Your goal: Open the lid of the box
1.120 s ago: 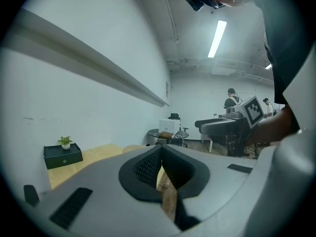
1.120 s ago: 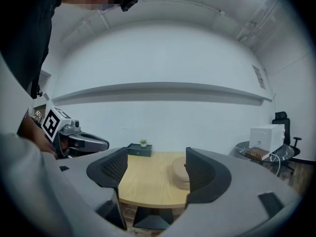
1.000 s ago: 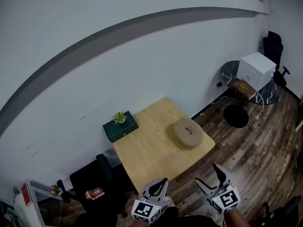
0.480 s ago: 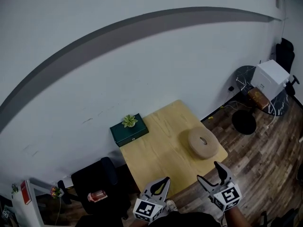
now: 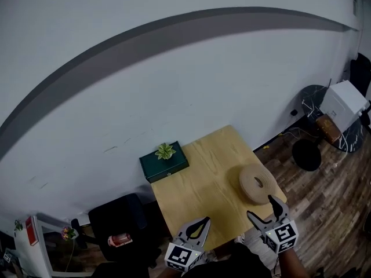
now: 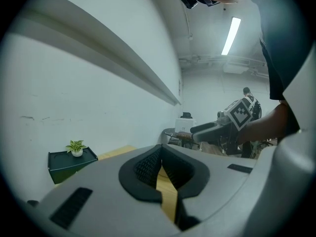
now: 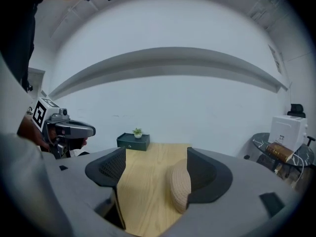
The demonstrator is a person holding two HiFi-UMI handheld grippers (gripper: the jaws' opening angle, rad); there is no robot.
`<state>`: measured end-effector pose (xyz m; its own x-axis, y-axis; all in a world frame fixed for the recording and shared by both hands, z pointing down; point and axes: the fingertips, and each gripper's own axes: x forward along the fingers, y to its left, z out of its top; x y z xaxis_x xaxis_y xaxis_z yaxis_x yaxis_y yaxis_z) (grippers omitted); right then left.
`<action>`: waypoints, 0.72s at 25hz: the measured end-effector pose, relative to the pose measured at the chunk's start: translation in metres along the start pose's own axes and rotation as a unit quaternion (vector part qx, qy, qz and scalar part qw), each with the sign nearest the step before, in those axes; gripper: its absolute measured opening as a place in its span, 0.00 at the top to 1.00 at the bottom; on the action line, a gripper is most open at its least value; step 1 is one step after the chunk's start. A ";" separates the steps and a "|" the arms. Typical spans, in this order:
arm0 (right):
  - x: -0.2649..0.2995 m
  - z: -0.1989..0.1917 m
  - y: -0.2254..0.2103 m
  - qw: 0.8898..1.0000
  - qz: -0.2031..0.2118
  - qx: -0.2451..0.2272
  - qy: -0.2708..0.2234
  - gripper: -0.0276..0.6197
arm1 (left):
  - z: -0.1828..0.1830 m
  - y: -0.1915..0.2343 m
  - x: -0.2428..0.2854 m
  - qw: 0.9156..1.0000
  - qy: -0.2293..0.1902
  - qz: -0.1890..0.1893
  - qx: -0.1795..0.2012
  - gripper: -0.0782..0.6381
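A dark green box [image 5: 164, 162] with a small potted plant [image 5: 165, 151] on its lid stands at the far left corner of the light wooden table [image 5: 200, 187]. A round beige woven piece [image 5: 259, 183] lies at the table's right side. My left gripper [image 5: 200, 223] hovers at the near edge, shut and holding nothing [image 6: 160, 154]. My right gripper [image 5: 262, 208] hangs just in front of the woven piece [image 7: 180, 185]; its jaws are opening with nothing between them [image 7: 155, 157]. The green box [image 7: 133, 141] is far ahead.
A black chair [image 5: 119, 222] stands left of the table. To the right are a dark round side table [image 5: 324, 106] carrying a white box [image 5: 346, 103], and a black stool [image 5: 306, 154] on the wood floor. A white wall backs the table.
The head view has swung, so the table, green box and woven piece slid right and down in the picture. Both grippers stay low at the near edge, the right now closer to the woven piece.
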<state>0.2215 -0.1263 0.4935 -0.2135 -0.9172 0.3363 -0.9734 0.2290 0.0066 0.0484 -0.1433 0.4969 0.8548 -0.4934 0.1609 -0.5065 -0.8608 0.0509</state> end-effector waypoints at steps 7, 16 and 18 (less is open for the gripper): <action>0.036 -0.024 -0.047 0.998 -0.003 0.015 0.064 0.32 | -0.006 0.020 0.038 0.999 0.021 0.027 0.004 0.87; 0.071 -0.077 -0.073 0.986 0.024 0.009 0.166 0.32 | -0.016 0.021 0.064 0.998 0.042 0.046 -0.018 0.87; 0.080 -0.087 -0.074 0.981 0.032 0.008 0.191 0.32 | -0.025 0.019 0.065 0.998 0.047 0.041 -0.019 0.87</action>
<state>0.2839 -0.1887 0.6016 -0.2299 -0.7110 0.6646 -0.9610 0.2736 -0.0398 0.0915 -0.1887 0.5330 0.7967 -0.5465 0.2582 -0.5796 -0.8119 0.0698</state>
